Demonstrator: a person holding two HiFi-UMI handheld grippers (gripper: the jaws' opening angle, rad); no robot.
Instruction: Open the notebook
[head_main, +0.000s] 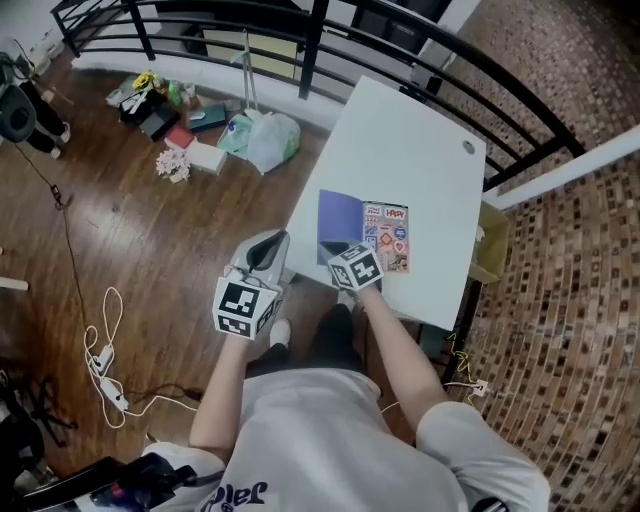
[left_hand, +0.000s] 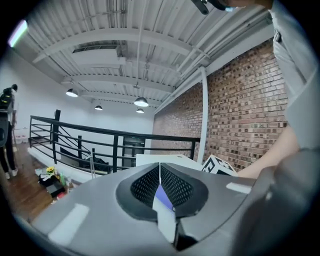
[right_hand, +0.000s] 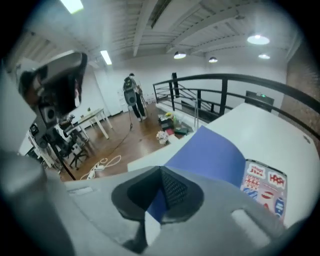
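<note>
The notebook lies near the front edge of the white table. Its blue cover is lifted off a page covered in coloured stickers. My right gripper is shut on the cover's near edge; in the right gripper view the blue cover runs out from between the pads of the right gripper, with the sticker page to its right. My left gripper hangs in the air just left of the table, its jaws shut on nothing. In the left gripper view the left gripper points level towards the railing.
A black railing runs behind the table. Bags and clutter lie on the wooden floor at the left, with white cables nearer me. A cardboard box sits at the table's right side. A person stands far off.
</note>
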